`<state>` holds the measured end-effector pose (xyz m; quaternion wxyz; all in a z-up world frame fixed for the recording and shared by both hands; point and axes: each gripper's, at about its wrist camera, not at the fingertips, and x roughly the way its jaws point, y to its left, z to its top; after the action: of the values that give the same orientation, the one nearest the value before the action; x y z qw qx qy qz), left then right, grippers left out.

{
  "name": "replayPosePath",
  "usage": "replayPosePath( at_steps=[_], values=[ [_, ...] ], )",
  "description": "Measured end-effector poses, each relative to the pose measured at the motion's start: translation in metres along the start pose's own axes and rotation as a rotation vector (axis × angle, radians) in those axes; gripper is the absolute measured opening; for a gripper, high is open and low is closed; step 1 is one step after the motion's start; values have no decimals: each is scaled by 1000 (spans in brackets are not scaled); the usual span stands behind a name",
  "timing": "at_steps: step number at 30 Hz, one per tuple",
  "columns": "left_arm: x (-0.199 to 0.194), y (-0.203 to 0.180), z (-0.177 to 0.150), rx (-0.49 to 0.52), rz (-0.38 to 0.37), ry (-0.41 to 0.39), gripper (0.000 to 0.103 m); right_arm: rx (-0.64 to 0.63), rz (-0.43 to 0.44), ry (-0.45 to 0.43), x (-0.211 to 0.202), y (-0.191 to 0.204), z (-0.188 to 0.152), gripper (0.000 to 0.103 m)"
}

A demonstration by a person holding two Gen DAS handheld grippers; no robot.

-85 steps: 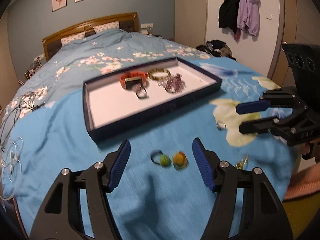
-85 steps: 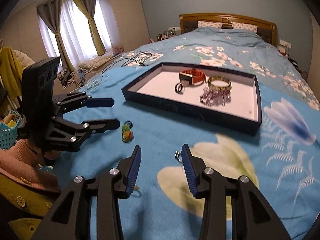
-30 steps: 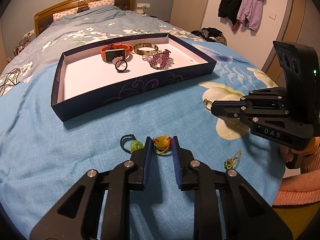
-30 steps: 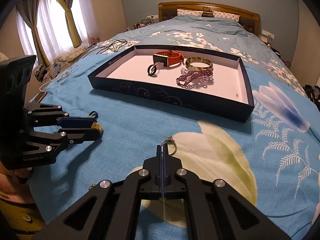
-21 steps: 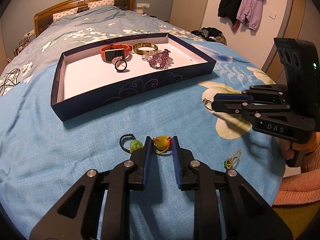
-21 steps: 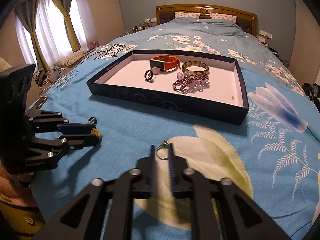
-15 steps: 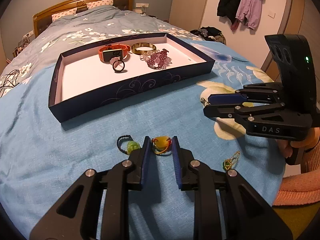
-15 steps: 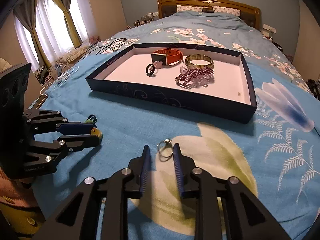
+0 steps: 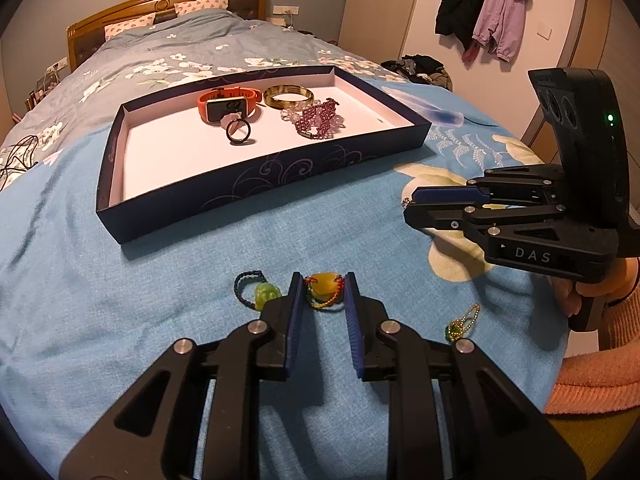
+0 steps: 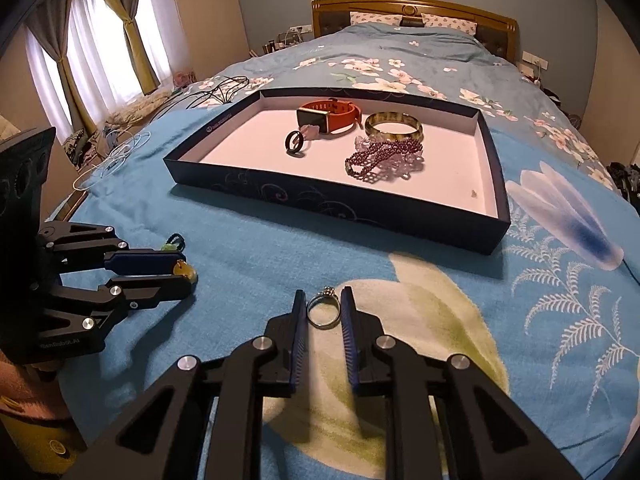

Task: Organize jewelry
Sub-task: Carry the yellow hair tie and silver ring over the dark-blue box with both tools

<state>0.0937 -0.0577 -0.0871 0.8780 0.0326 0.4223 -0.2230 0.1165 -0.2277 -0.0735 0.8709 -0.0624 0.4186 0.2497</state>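
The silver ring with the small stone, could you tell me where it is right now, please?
In the right wrist view the silver ring lies on the blue bedspread between the right gripper's fingertips, nearer than the navy tray.

Dim warm indoor light, soft shadows, sharp focus, strong fisheye bending with dark corners.

The bed (image 10: pixel 248 264), under a blue floral blanket, carries a tray (image 10: pixel 496 184), a ring (image 10: pixel 324 312), a yellow charm (image 9: pixel 325 286), a green charm (image 9: pixel 264 294) and a small pendant (image 9: pixel 460 322).
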Motion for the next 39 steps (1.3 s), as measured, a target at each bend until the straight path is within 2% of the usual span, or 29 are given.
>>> replayPosePath(
  at_steps=[15,39],
  values=[
    [-9,-3,4,12,5,-34,20,34,19,-94,-23,-4,1,16],
    [-30,1,39,10,41,-151,20,16,18,-192,-40,-3,29,16]
  ],
)
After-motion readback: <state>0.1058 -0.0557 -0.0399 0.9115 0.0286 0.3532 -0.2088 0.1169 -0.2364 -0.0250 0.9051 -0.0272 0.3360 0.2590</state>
